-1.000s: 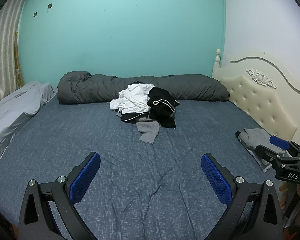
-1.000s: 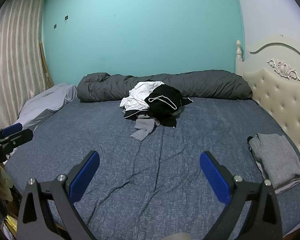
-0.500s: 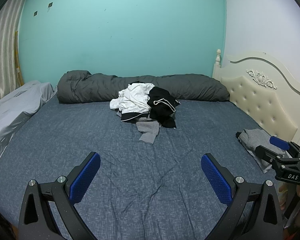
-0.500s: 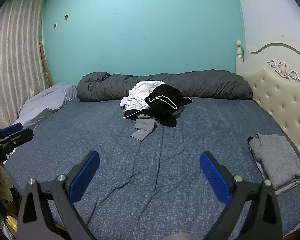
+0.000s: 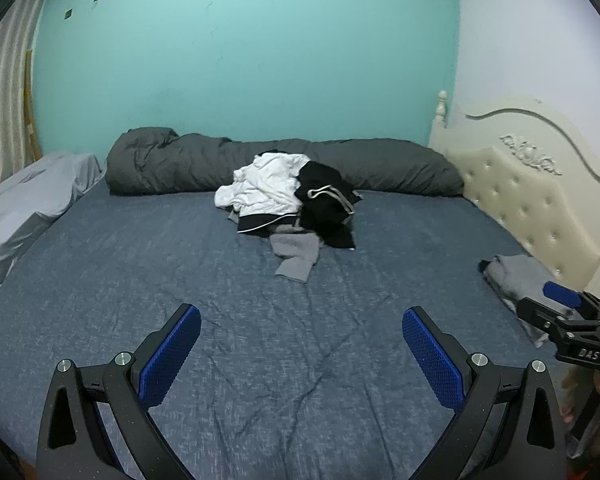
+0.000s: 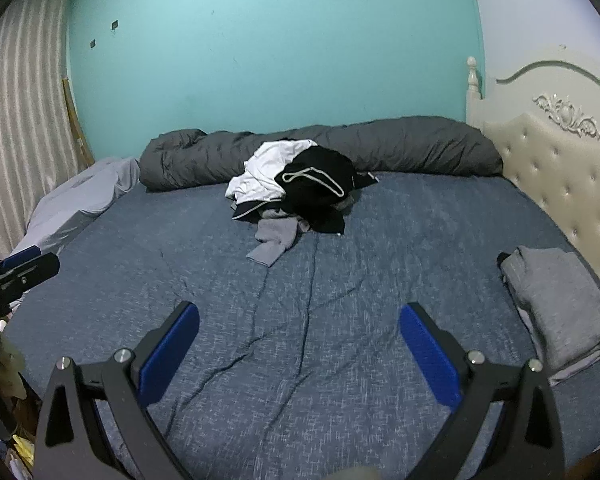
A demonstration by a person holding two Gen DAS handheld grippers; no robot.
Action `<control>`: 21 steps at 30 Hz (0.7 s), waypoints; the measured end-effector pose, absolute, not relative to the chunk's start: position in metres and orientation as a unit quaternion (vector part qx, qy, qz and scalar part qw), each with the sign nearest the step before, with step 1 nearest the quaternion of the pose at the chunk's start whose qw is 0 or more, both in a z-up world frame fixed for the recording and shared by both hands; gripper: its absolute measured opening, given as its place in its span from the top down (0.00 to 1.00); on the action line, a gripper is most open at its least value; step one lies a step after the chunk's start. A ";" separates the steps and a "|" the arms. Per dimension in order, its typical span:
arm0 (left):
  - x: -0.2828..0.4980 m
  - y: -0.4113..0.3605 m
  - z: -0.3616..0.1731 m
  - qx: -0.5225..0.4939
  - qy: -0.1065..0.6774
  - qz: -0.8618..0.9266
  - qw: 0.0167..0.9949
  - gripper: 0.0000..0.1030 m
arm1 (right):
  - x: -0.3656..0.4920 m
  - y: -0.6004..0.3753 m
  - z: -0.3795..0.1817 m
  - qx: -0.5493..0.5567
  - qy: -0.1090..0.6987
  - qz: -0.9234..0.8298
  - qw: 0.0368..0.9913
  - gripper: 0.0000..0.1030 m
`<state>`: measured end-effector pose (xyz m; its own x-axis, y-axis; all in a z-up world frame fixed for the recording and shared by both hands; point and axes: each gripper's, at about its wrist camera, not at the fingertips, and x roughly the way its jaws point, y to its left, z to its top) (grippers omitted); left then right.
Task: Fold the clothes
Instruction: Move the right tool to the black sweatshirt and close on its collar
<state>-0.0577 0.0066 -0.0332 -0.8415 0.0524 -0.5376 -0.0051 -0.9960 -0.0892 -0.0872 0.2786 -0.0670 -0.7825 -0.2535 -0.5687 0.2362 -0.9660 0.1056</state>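
Both grippers nudged forward, jaws wide over bare bedspread (image 6: pixel 340 280).

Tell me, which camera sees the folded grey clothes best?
The right wrist view: the folded grey clothes lie whole and unblocked by the headboard. In the left wrist view they sit at the picture's edge, blurred, partly hidden behind the right tongs.

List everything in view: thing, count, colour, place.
clothes pile: one, white, black and grey, far middle of bed
folded stack: one, grey, right side by headboard
duvet roll: one, dark grey, along far edge
bed cover: one, blue, wrinkled
light sheet: one, pale grey, far left
headboard: one, cream, right
curtain: one, striped beige, left
left claw: open, empty
right claw: open, empty
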 end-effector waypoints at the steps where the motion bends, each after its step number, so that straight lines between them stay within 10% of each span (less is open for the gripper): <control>1: -0.064 0.004 -0.039 -0.283 -0.045 0.958 0.013 0.00 | -0.094 0.277 -0.073 0.309 -0.016 -0.942 0.130 0.02; 21: -0.191 -0.063 -0.153 -0.299 -0.092 0.947 -0.073 0.00 | -0.260 0.241 -0.131 0.335 -0.007 -0.926 0.173 0.03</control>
